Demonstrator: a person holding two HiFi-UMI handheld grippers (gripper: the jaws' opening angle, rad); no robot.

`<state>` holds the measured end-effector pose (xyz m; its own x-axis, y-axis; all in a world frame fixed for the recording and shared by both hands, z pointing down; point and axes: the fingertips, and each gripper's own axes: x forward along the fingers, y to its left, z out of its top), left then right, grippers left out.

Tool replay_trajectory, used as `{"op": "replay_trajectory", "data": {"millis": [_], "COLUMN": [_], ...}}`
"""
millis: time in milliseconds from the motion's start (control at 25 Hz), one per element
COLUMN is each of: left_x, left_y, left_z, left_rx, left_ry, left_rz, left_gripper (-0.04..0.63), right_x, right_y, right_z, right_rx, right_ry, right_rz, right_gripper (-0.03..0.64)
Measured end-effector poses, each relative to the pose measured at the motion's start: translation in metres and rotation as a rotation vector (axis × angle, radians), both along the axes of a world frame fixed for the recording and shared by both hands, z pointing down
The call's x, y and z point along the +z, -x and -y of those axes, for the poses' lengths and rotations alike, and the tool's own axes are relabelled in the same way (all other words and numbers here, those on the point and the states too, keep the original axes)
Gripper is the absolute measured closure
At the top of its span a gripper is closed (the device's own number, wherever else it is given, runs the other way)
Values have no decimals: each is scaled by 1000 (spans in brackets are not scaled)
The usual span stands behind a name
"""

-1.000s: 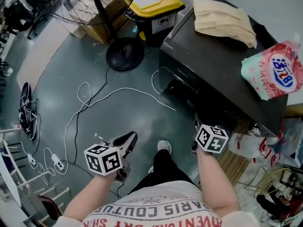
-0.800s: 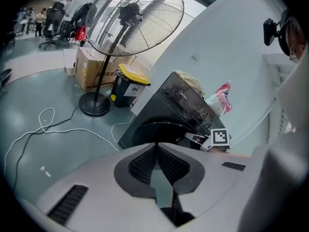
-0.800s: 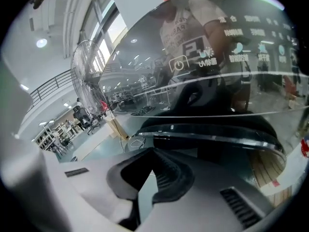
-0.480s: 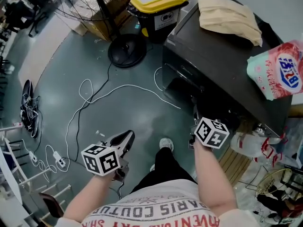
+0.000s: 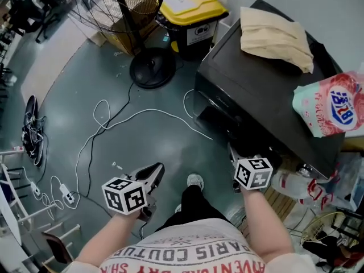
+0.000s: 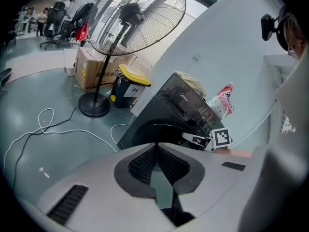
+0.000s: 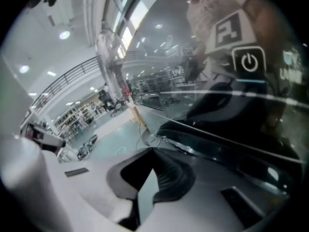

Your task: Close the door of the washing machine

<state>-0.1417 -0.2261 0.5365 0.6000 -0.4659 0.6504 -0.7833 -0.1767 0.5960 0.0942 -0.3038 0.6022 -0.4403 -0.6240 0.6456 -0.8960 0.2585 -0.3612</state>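
The black washing machine (image 5: 259, 90) stands at the right of the head view, its front facing left. In the left gripper view its round door (image 6: 155, 131) looks flush with the front. My right gripper (image 5: 233, 152) is shut and empty, its tips against the lower front of the machine. The right gripper view is filled by the glossy front with a power symbol (image 7: 248, 62) and the door's curved rim (image 7: 193, 141) just past the shut right gripper (image 7: 153, 151). My left gripper (image 5: 155, 169) hangs shut and empty over the floor, away from the machine; the left gripper (image 6: 155, 149) points at the door.
A beige cloth (image 5: 276, 36) and a pink detergent bag (image 5: 333, 104) lie on the machine's top. A yellow-lidded bin (image 5: 187, 7), a standing fan's base (image 5: 151, 68) and a cardboard box (image 5: 128, 30) stand beyond. White cable (image 5: 142, 115) loops over the floor. My foot (image 5: 195, 181) is below.
The right gripper has stayed at the machine's front, shifting only slightly lower. The left gripper has hardly moved.
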Motion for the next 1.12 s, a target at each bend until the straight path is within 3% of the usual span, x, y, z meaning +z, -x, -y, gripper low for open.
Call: {"op": "replay_trajectory", "data": {"millis": [120,360,520,840,1120], "left_x": [-9,-61,-101,-193,-256], "left_y": [-15,-44,-54,-45,-18], "left_z": [16,39,29,-36,-108], "left_rx": [39,139,229,422,560], "left_ry": [-15,-130,-216,-370,-500], "left_rz": [-3,-24,-16,-138,-224], "left_gripper": [557,557,557,557,557], "right_x": [-12,-88,-153,-270,-329], "right_y": [3,22,40,78,107], "right_z": [-3,-13,-38,-129,-216], "right_rx": [-88,-185,-189,-139,-47], "right_ry": [-8,-109,-190,-379,-511], "right_rz": [-14,71,133,147,147], "right_gripper": [597,597,597,597,597]}}
